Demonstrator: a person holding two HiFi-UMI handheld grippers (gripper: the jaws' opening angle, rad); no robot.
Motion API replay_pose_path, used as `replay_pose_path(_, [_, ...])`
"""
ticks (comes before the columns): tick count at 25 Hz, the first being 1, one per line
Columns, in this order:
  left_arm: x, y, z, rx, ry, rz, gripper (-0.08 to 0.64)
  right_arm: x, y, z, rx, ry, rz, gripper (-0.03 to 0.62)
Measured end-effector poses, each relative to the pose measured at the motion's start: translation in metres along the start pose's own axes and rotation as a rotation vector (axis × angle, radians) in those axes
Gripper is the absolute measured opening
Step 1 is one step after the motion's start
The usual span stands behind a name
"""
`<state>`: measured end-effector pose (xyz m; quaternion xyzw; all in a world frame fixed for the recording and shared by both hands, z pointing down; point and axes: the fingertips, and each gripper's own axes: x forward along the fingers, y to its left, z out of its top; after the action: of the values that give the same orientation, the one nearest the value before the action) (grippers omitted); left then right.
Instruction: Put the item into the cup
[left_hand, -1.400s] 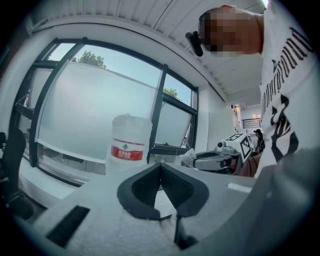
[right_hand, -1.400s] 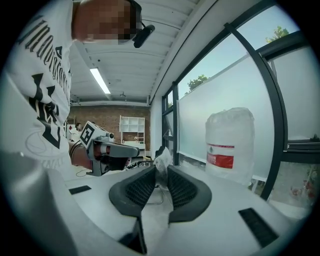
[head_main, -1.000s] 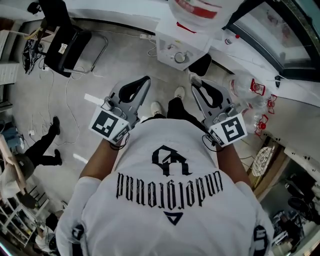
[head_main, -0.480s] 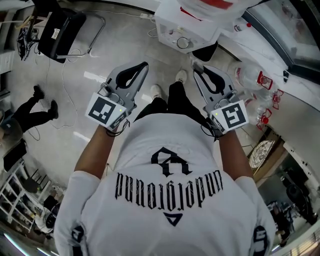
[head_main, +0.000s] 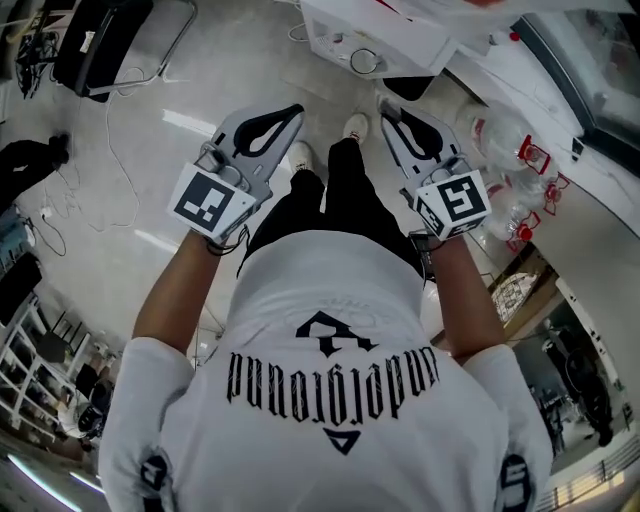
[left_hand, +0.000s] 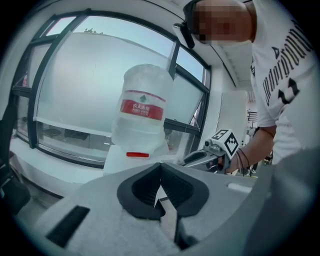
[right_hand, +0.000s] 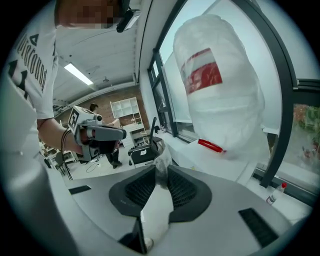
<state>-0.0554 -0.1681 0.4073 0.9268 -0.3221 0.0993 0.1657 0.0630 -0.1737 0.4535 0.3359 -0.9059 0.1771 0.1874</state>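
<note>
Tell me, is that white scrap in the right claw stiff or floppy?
Probably floppy: the white scrap looks thin, and its tip is crumpled where it pokes past the right claw. Likely very light too, so it may flutter or slip out if the pinch loosens.

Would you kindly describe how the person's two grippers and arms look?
Both the left gripper and right gripper are light grey with black pads, each carrying a black-and-white marker cube. The person wears a white short-sleeved T-shirt with black lettering and dark wristbands.

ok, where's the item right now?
Right gripper view, centre: the crumpled whitish item is pinched in the jaws of the right gripper, with the water jug behind it to the right.
</note>
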Motion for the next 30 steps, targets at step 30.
replay_pose_path(30, [0.123, 0.044, -0.158, -0.09, 0.079, -0.002, 0.012, 0.126, -0.107, -0.192, 0.051, 0.241, -0.017, 0.078])
